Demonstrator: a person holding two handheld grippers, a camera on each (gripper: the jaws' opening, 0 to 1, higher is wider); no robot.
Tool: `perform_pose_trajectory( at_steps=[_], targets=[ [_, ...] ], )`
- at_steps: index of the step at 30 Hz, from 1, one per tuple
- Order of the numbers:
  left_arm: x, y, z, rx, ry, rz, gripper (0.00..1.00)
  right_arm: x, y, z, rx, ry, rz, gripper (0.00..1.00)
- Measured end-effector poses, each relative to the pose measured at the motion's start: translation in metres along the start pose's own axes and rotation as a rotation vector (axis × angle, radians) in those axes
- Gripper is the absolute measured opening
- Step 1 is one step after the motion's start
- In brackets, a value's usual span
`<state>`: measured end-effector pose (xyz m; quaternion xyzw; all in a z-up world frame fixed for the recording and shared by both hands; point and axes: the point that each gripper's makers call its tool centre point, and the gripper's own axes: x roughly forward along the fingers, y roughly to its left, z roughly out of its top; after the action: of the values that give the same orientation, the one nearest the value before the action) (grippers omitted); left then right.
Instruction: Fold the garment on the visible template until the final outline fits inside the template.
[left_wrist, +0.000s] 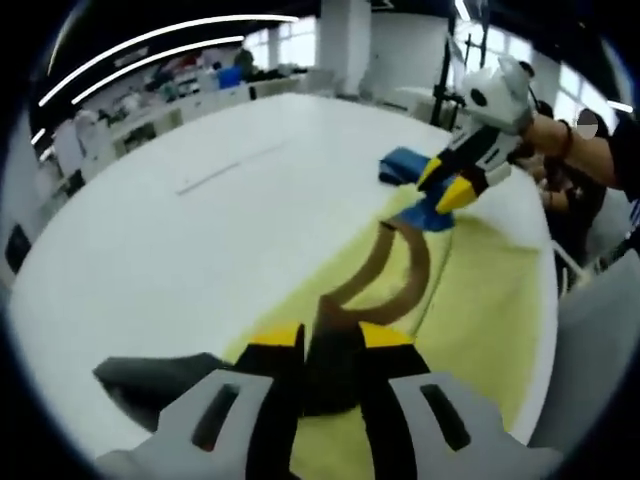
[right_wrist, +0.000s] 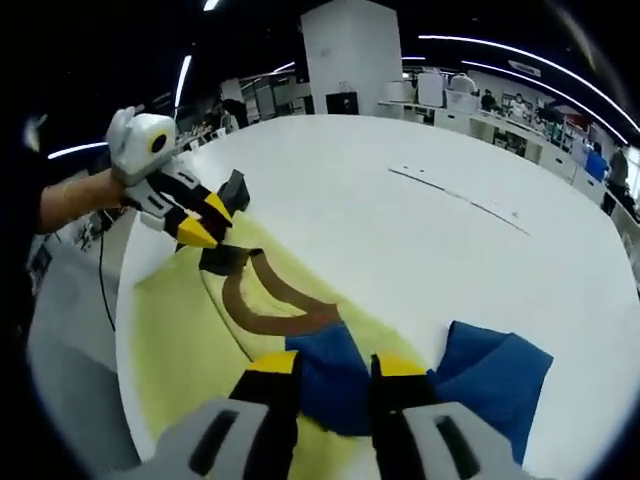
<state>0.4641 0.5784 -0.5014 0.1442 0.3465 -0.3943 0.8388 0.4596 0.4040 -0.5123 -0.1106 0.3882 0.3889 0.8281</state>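
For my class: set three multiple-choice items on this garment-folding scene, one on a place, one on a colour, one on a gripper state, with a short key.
1. The yellow sheet lies
A. on the white table
B. on a chair
C. on the floor

2. The curved band on the sheet is
A. red
B. brown
C. white

3. The right gripper is
A. open above bare table
B. shut on blue cloth
C. holding a cup

Key: 1 A, white tabletop surrounds the sheet; 2 B, brown arc; 3 B, blue fabric sits between its jaws.

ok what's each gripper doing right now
left gripper: tongs shut on the garment's dark part.
right gripper: tongs shut on the garment's blue part.
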Motion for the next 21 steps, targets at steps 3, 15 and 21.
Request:
perform_pose_trajectory(
  at_steps=[3,15,21],
  targets=[
    [0.008,0.003,-0.010,-0.023,0.048,-0.017,0.15,0.004,-0.006,-0.009,0.005,0.051,-0.003,0.24],
    [0.010,0.012,-0.039,-0.039,0.153,-0.034,0.10,0.004,-0.010,-0.014,-0.043,0.102,-0.007,0.16],
    [0.008,0.012,-0.039,-0.018,0.167,-0.035,0.08,0.004,-0.010,-0.016,-0.056,0.120,0.001,0.14]
  ],
)
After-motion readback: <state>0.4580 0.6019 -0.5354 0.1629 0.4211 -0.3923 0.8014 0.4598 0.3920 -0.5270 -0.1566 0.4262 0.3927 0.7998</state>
